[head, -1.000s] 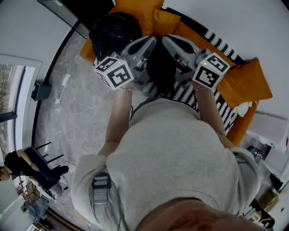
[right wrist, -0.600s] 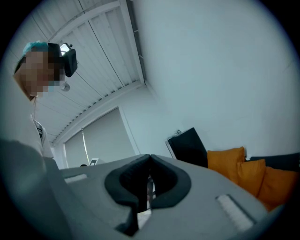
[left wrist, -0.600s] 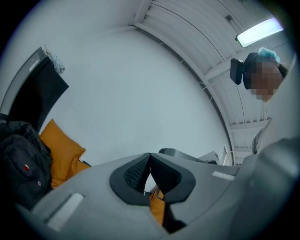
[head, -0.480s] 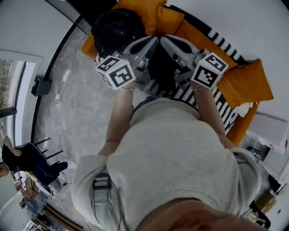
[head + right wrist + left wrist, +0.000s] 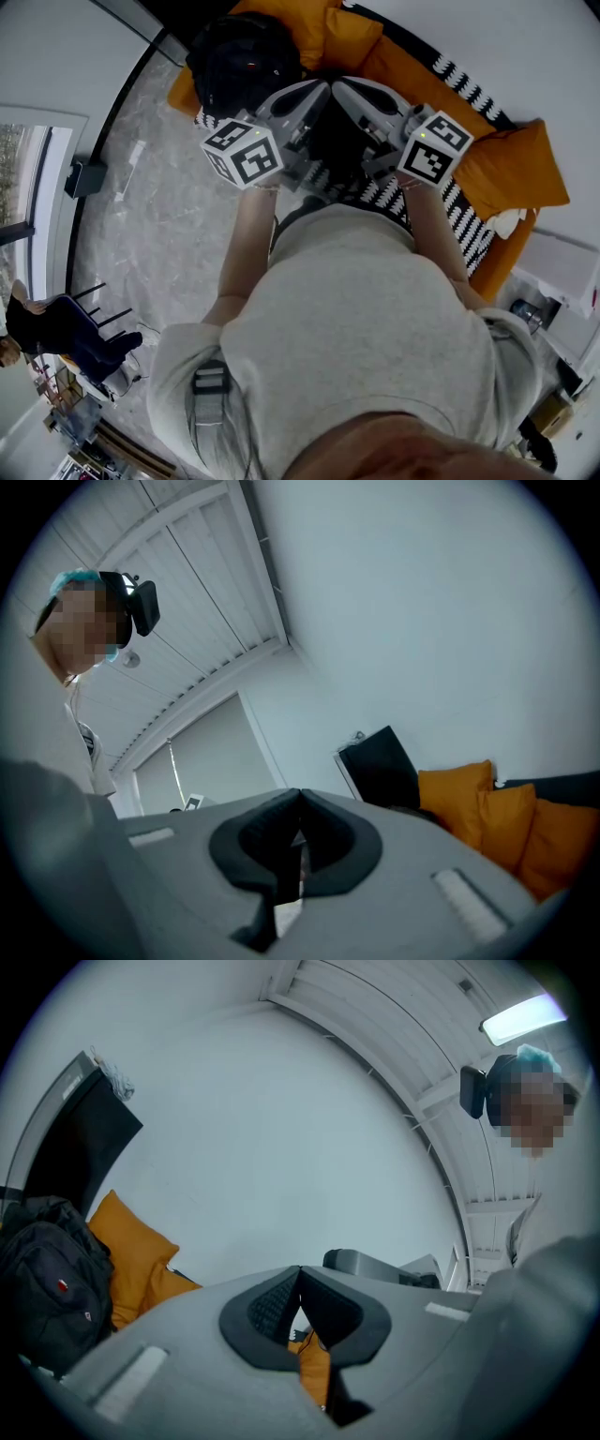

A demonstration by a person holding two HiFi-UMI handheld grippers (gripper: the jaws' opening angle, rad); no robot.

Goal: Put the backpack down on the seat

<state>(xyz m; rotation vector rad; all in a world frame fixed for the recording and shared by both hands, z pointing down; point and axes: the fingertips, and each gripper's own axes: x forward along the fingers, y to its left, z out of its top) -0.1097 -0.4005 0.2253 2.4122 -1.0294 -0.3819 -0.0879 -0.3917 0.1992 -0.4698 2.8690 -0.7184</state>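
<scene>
Your backpack [image 5: 239,66] sits at the far left end of the orange sofa [image 5: 398,73], resting on the seat against the orange cushions [image 5: 131,1251]. It therefore lies ahead and off to the left of both tools, not between them. Your left gripper [image 5: 317,89] is the nearer one. In the left gripper view the bag fills the left edge, looking roughly upright and well apart from the fingers [image 5: 272,1307]. Those fingers are closed tip to tip, with only a sliver of orange showing behind them and nothing pinched that can be made out. Your right gripper [image 5: 345,86] points alongside the left, its tip just beside the other. Its fingers are likewise pressed together, with nothing visible between them. The dark patch under and between the two tools in the head view cannot be identified. On this evidence the bag already looks set down, so any further reach would have to swing left, led by your left hand.
</scene>
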